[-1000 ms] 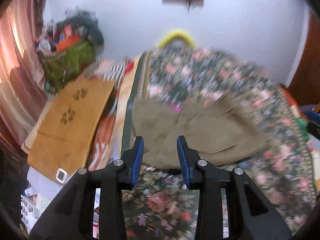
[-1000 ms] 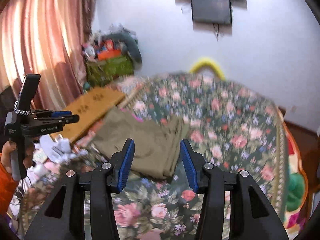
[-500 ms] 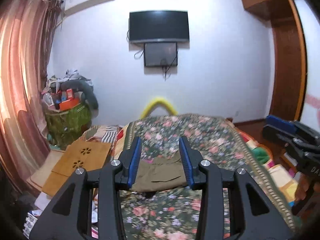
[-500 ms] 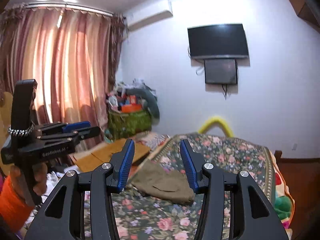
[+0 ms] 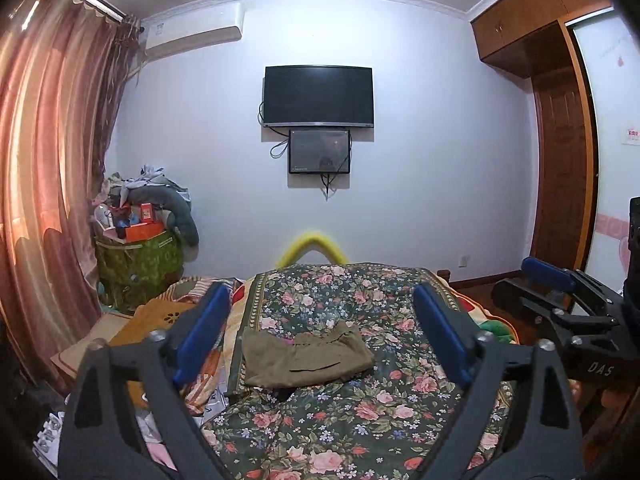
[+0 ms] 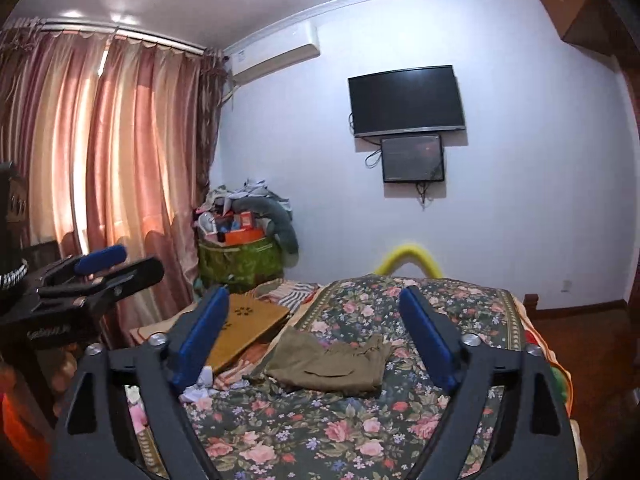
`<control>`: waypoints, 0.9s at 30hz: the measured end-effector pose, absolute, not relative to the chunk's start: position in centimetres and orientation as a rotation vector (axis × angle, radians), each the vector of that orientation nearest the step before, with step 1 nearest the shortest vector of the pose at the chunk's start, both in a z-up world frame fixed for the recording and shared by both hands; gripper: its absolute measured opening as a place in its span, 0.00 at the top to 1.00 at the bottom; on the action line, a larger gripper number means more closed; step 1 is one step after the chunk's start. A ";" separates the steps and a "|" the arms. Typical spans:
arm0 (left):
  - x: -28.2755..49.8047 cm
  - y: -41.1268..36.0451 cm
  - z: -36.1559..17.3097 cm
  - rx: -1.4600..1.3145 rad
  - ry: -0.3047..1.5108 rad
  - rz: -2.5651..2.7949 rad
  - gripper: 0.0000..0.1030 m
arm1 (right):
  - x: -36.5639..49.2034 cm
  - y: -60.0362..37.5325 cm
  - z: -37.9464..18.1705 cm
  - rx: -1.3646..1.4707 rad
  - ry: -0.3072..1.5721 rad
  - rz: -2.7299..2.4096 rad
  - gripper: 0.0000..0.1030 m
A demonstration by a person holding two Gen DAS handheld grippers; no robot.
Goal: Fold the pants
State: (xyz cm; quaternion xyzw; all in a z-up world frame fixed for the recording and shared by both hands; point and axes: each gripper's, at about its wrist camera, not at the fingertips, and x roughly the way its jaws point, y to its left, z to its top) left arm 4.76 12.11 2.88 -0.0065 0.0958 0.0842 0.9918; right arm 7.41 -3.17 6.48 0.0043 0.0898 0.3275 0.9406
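The olive-brown pants (image 5: 306, 354) lie folded into a compact rectangle on the floral bedspread (image 5: 360, 412), near its left edge; they also show in the right wrist view (image 6: 334, 364). My left gripper (image 5: 320, 338) is open and empty, held well back from the pants and above the bed. My right gripper (image 6: 316, 338) is open and empty too, likewise pulled back. The right gripper shows at the right edge of the left wrist view (image 5: 560, 300). The left gripper shows at the left edge of the right wrist view (image 6: 92, 276).
A tan wooden board (image 6: 246, 326) lies left of the bed with papers and clutter below it. A green bag piled with things (image 5: 136, 256) stands by the curtain (image 5: 44, 184). A TV (image 5: 318, 96) hangs on the far wall. A wooden wardrobe (image 5: 560, 152) stands at right.
Both grippers have lifted and drawn back from the folded pants, and both have opened wider. The view rose from the bed to the whole room.
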 end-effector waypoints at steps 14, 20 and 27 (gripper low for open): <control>3.4 11.7 2.5 -0.029 0.186 0.180 0.00 | 6.0 -3.8 6.5 0.028 0.171 0.632 0.01; 3.7 12.1 2.3 -0.039 0.191 0.181 0.00 | 5.6 -3.7 6.3 0.015 0.166 0.630 0.01; 3.9 11.9 1.9 -0.048 0.198 0.181 0.00 | 5.7 -3.8 6.2 0.018 0.173 0.629 0.01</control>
